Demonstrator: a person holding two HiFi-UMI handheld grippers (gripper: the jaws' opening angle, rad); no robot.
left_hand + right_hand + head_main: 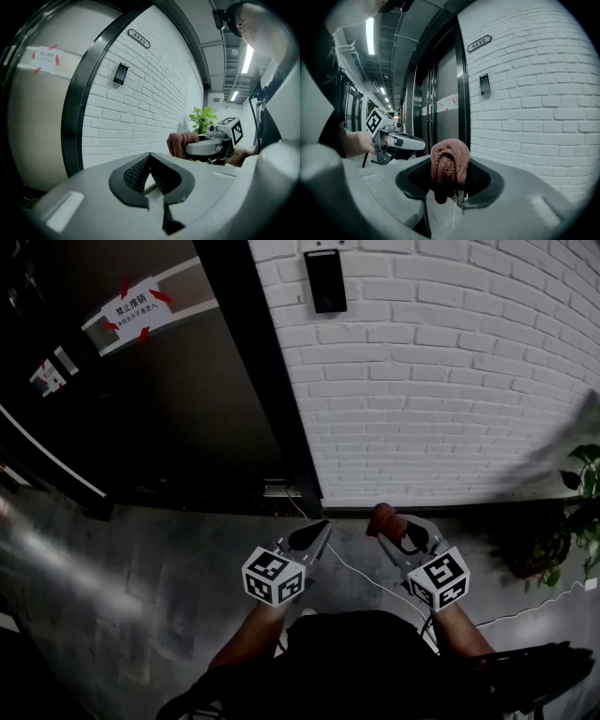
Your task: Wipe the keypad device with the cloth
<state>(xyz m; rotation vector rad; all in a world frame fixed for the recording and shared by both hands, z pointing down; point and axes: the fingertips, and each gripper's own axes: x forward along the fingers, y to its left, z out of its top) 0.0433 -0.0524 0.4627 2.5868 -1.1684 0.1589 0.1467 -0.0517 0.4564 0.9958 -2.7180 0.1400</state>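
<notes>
the right gripper [450, 178] has its jaws clamped on a bunched reddish cloth [449, 164], held low in front of the white brick wall [450, 381] and well below the keypad device [325, 280], which is mounted high on that wall just beside the dark door frame [251, 362]. the left gripper [150, 174] is near it, its 2 jaws closed tip to tip with nothing between them. a potted plant [581, 498] stands at the far right by the wall's foot.

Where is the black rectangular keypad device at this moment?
The black rectangular keypad device hangs on the white brick wall at the top of the head view, just right of the dark door frame.
</notes>
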